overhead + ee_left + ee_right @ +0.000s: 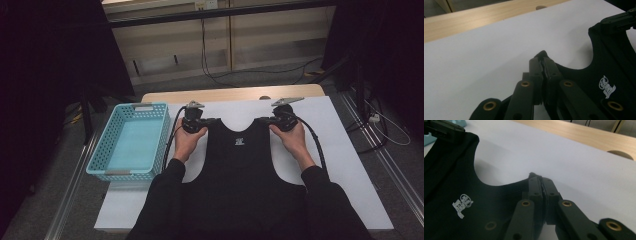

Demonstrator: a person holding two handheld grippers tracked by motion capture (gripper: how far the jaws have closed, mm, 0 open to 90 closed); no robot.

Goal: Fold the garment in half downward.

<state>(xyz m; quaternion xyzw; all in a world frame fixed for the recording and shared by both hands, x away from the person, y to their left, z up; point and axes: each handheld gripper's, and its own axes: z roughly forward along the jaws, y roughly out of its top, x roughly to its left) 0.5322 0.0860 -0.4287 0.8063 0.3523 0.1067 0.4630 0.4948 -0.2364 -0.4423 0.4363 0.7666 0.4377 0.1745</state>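
White sheet-covered table (345, 150), pale wood edge showing along the far side. On it, spread flat and centred: a black sleeveless fabric vest (239, 165) with a small white printed logo below the neckline, neck end far, hem near and running under the person's dark sleeves. To the left, apart from the vest, an empty turquoise perforated plastic basket (100, 150).

Step in hand, as I read it: pinching the two shoulder straps before a lift or fold. Both grips look made; the garment still lies mostly flat.

Next move probably calls for raising both hands together and evenly, keeping the straps level so the fabric hangs or folds straight, then carrying the far end toward the near hem, or over to the basket. Uneven lift would skew the cloth.

Left gripper (194, 122) at the vest's far-left strap; in the left gripper view its jaws stand drawn together, the fingertips (541, 62) pinching a ridge of black cloth at the strap end.

Right gripper (283, 119) at the far-right strap; jaws likewise nearly together, fingertips (535, 182) clamped on the strap's edge, a sliver of fabric peeking beyond them.
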